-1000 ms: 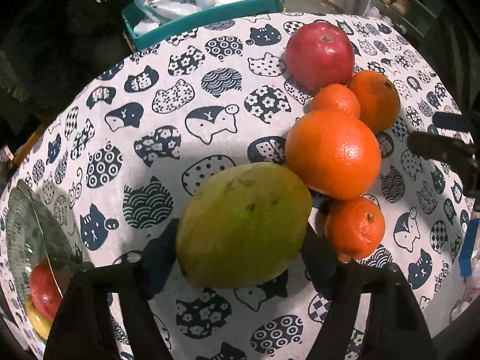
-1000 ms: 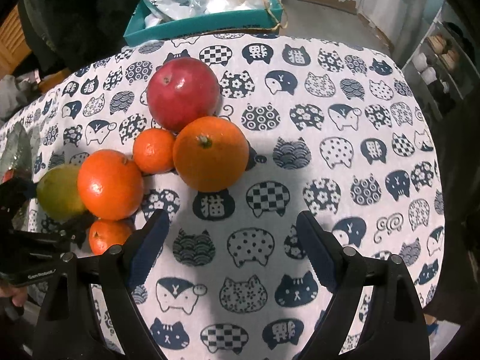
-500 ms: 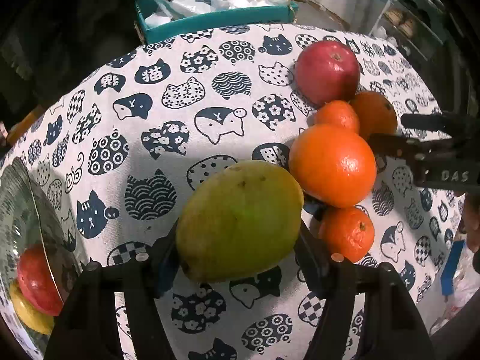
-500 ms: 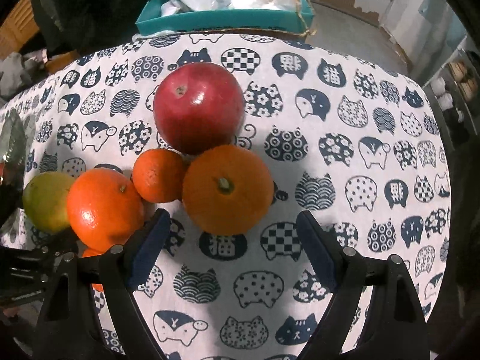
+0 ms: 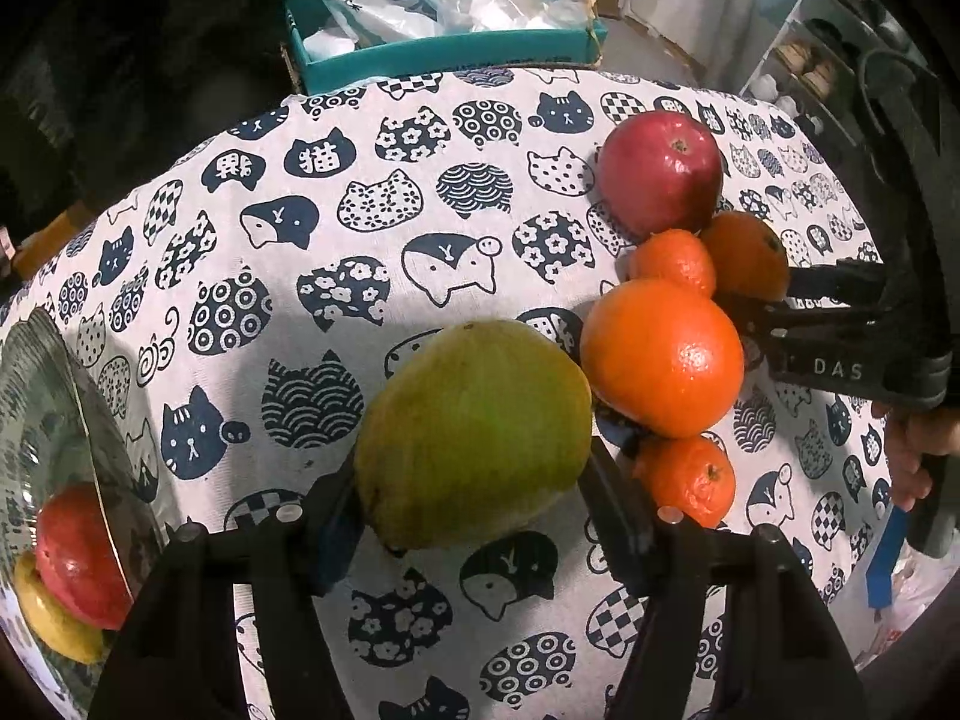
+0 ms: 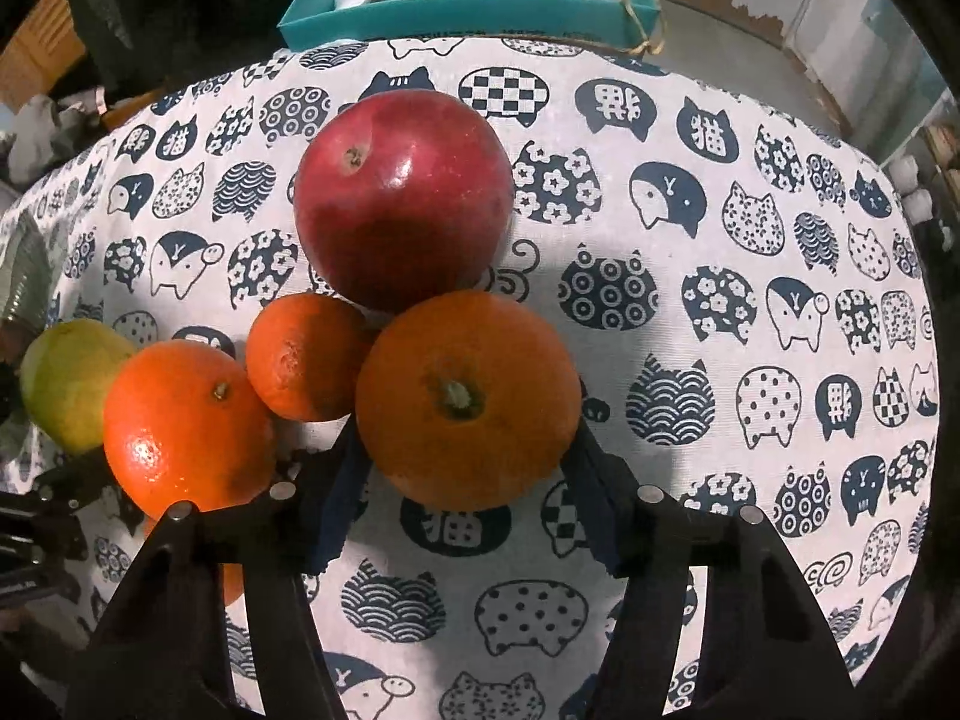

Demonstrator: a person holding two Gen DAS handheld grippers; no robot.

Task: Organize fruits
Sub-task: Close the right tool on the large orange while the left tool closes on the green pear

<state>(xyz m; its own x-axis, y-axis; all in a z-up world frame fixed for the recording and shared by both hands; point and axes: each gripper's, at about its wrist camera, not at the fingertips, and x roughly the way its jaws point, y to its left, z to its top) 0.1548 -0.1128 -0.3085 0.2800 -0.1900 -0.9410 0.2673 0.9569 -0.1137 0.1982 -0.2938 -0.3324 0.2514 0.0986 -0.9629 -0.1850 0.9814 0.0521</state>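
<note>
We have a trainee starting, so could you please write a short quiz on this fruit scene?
1. True or false: the left gripper closes around the green fruit.
2. Which fruit sits between the right gripper fingers: A apple, B orange, C small mandarin?
3. What holds the fruit at the left view's left edge?

Key: 1 true; 2 B; 3 a glass bowl.

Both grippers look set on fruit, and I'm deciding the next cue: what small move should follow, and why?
Probably lift both straight up. The left gripper pinches the green mango; the right gripper, just closed, pinches an orange. Neighbouring fruit touch, so sideways moves could roll them.
</note>
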